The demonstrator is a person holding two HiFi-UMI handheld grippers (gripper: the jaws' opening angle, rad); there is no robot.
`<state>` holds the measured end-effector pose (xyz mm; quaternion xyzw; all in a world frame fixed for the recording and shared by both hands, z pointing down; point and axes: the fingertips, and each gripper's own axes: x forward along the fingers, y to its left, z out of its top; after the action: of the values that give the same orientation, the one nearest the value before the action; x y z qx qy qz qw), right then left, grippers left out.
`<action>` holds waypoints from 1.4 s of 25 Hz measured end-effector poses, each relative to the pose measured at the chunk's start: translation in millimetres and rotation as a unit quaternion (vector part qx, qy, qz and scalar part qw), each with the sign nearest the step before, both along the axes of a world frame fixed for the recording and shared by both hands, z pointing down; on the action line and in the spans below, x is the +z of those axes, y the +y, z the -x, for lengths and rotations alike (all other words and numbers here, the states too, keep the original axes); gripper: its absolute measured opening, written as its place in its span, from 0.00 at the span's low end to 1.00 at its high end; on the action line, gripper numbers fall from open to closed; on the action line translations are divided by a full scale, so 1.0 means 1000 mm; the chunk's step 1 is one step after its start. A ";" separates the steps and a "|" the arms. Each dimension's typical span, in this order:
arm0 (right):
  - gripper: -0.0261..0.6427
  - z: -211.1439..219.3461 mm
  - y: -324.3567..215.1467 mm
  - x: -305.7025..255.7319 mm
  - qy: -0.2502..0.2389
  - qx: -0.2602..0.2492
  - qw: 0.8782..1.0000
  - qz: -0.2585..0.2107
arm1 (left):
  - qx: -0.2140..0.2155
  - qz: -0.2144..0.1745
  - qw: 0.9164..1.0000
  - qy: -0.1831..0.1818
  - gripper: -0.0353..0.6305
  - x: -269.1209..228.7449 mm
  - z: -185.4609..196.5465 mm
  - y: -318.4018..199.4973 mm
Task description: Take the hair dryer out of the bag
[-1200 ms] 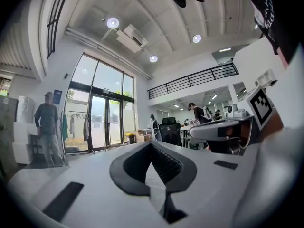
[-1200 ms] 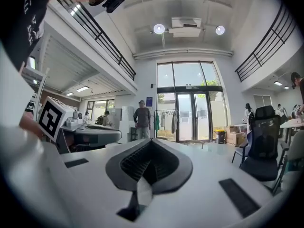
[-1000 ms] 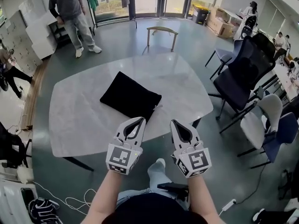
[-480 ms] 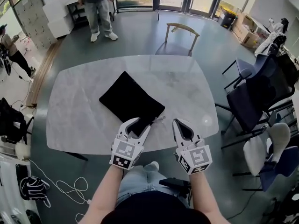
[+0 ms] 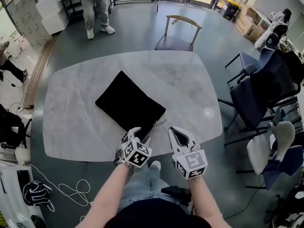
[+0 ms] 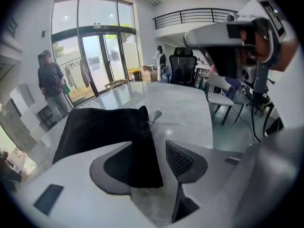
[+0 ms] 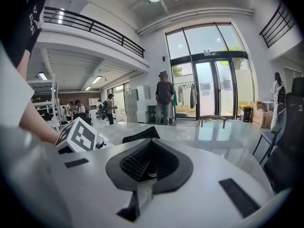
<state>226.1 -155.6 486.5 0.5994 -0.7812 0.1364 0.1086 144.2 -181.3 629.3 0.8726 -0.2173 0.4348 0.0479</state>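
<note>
The black fabric bag (image 5: pixel 128 103) lies flat on the pale grey marble-look table (image 5: pixel 190 84), toward 11 o'clock from our hands. We see no hair dryer, so we judge it is inside the bag. A pale cord end (image 5: pixel 163 122) pokes out at the bag's 4 o'clock corner, which suggests the mouth is on that side.

Our left gripper (image 5: pixel 141 136) tilts down over the bag's near corner. Its jaws have just been opening, and they stand released and wide, with the corner of black cloth (image 6: pixel 104 127) lying between them. It runs along the left pad, but nothing is pinched yet. We read this as lining up to pin or lift the corner.

Our right gripper (image 5: pixel 178 133) hovers at 3 o'clock of the left one. It is clenched on nothing and points past the bag, probably waiting to work the mouth.
</note>
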 end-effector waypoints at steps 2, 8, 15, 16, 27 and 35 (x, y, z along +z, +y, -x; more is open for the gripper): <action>0.07 0.001 0.001 0.009 -0.003 0.003 1.000 0.011 | 0.002 -0.005 1.000 -0.029 0.38 0.014 0.004 -0.001; 0.07 -0.013 -0.001 0.031 -0.003 0.016 0.999 0.035 | -0.041 0.005 0.999 -0.012 0.09 0.017 0.001 -0.023; 0.07 -0.024 -0.013 0.028 -0.005 0.015 0.999 0.036 | -0.095 0.038 0.988 0.115 0.08 -0.032 0.009 -0.052; 0.07 -0.025 -0.016 0.026 -0.006 0.012 0.999 0.035 | -0.108 0.045 0.983 0.140 0.08 -0.040 0.010 -0.057; 0.07 0.003 -0.051 0.029 -0.012 -0.067 0.996 0.055 | -0.184 0.106 0.937 0.276 0.08 -0.084 0.026 -0.104; 0.08 0.031 -0.086 0.071 -0.037 -0.109 0.985 0.132 | -0.139 0.104 0.956 0.236 0.08 -0.083 0.010 -0.112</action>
<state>194.9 -241.6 557.3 0.4853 -0.8208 0.2476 0.1716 134.3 -292.9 546.2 0.9019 -0.2722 0.2260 0.2480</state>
